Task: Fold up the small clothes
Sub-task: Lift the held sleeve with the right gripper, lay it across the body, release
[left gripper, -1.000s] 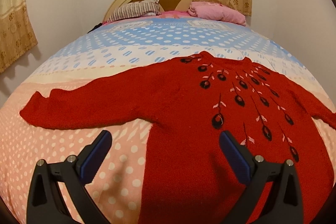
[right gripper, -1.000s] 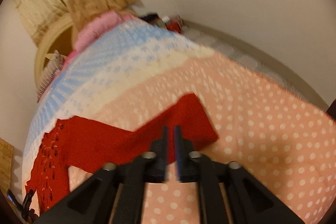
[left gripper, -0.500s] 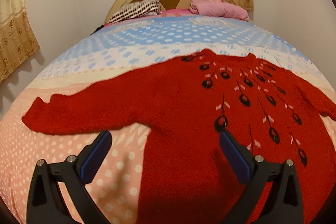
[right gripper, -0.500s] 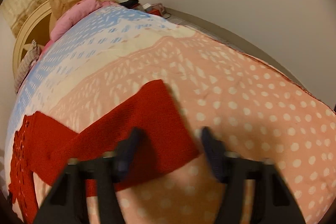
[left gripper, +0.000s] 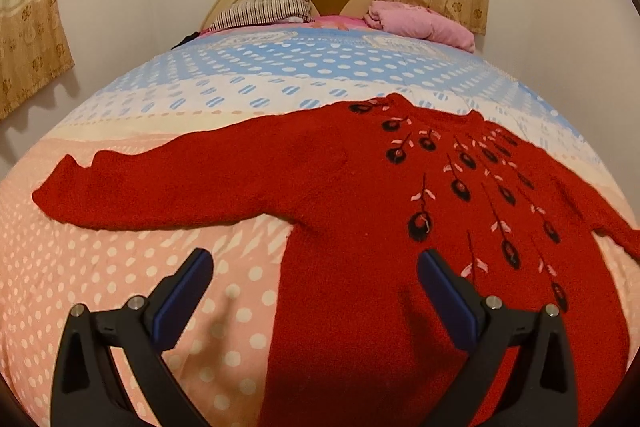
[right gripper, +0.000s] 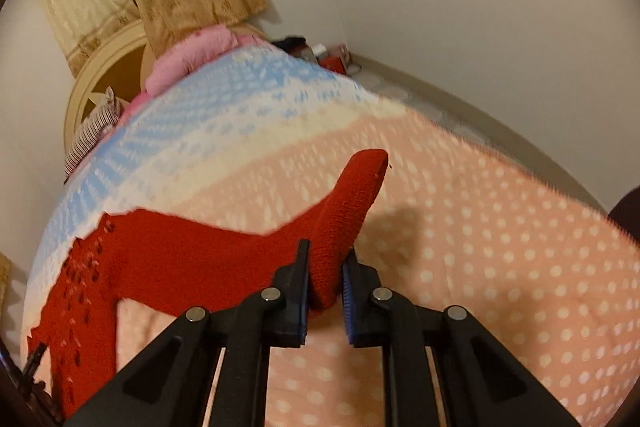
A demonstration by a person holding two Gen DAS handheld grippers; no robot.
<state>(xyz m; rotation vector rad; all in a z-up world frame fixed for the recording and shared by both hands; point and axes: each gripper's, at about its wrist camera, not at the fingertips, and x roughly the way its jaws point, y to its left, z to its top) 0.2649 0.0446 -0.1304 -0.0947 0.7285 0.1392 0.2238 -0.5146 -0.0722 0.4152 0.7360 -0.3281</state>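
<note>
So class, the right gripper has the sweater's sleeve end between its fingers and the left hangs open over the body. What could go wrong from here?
1. The right gripper is closing on a narrow bunch of the red sweater near the cuff; the knit may slip out.
2. The open left gripper pins nothing, so the body may drag across the bedspread.
3. The lifted sleeve may twist and fold crooked.
</note>
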